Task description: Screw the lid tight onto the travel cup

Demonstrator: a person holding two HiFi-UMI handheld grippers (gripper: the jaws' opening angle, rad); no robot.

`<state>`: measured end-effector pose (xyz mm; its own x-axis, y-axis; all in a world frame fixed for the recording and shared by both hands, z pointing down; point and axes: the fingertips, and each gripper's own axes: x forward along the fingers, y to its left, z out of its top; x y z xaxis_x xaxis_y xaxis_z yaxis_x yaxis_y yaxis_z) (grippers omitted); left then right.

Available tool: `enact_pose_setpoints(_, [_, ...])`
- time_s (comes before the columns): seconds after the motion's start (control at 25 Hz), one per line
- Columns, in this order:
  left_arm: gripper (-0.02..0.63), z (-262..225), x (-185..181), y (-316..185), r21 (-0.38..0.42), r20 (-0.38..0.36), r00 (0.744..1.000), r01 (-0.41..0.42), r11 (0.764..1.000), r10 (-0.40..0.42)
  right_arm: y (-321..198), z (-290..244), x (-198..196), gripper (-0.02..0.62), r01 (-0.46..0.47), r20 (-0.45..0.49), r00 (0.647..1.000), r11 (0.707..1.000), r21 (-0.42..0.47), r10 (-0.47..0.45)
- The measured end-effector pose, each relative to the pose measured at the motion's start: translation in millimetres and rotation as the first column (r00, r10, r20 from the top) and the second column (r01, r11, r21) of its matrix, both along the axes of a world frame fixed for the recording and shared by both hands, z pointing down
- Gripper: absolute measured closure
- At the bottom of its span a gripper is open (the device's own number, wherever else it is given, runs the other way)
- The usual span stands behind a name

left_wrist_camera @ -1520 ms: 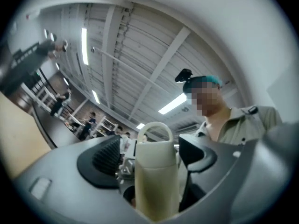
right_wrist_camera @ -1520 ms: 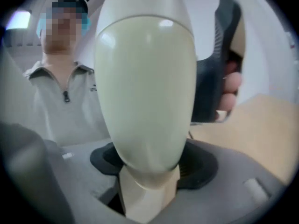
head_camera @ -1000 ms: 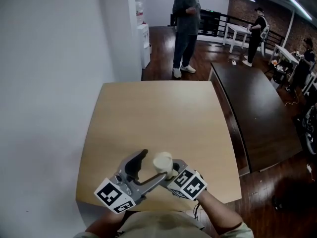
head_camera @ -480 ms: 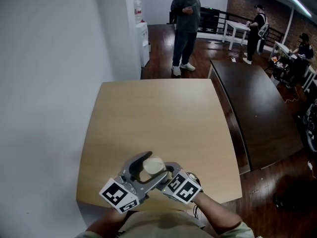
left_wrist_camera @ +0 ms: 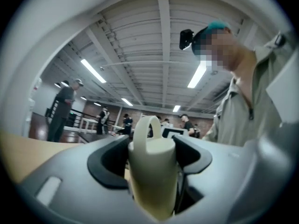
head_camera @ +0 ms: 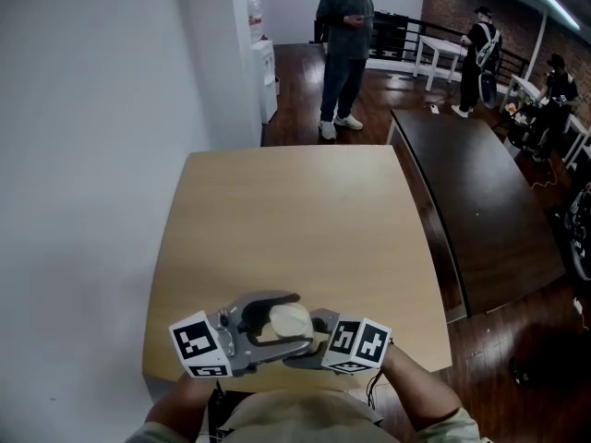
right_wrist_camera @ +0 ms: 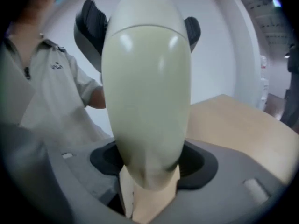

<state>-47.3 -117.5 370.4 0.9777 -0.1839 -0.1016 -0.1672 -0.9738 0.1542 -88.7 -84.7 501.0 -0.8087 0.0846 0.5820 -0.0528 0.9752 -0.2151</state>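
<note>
Left gripper (head_camera: 294, 319) comes in from the left, roughly level. Its jaws have just been closing and the lid (left_wrist_camera: 150, 148) sits between them. Pads (right_wrist_camera: 91, 20) look to be touching it on both sides, so I read that as a grip on the lid, not a hover.

Lid carries a loop (left_wrist_camera: 149, 118) on top, pointing up past the jaw tips.

Travel cup (right_wrist_camera: 145, 92) is held in the air over the near edge of the table (head_camera: 295, 220), close to the person's body, nothing resting on the wood.

Right gripper (right_wrist_camera: 149, 164) comes in from the right and is clamped low on the cup body, jaws wide because the body is wide.

Key relation: the cup's long axis stands roughly upright and both jaw pairs cross it, left high on the lid, right low on the body, stacked along the same axis. My read is that the tightening has to be a turn about that axis, one gripper against the other. Left is the one on the lid, so it does the turning or the holding there. Can't tell from here how far the thread is engaged.
</note>
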Motion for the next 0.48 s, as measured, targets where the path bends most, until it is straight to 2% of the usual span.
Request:
enact_pose_setpoints(0.08, [0.299, -6.8, 2.6, 13.1, -0.025, -0.037, 0.987, -0.159, 0.987, 0.158, 21.0, -9.7, -1.4, 0.291, 0.128, 0.051, 0.991, 0.990, -0.060, -0.125])
enact_pose_setpoints(0.16, [0.301, -12.2, 5.5, 24.2, -0.056, -0.077, 0.954, -0.294, 0.954, 0.289, 39.9, -18.0, -1.7, 0.291, 0.237, 0.091, 0.969, 0.966, -0.106, -0.227])
enact_pose_setpoints(0.24, [0.301, -16.2, 9.8, 32.9, -0.084, -0.115, 0.915, -0.397, 0.914, 0.387, 55.3, -23.8, -1.4, 0.291, 0.323, 0.115, 0.944, 0.937, -0.131, -0.310])
enact_pose_setpoints(0.36, [0.301, -19.1, 15.4, 42.8, -0.104, -0.154, 0.866, -0.492, 0.864, 0.475, 69.3, -26.5, -3.1, 0.291, 0.397, 0.119, 0.916, 0.910, -0.121, -0.384])
enact_pose_setpoints(0.48, [0.301, -19.9, 15.6, 47.4, -0.104, -0.160, 0.843, -0.532, 0.841, 0.514, 71.8, -25.4, -6.5, 0.291, 0.403, 0.104, 0.913, 0.910, -0.095, -0.393])
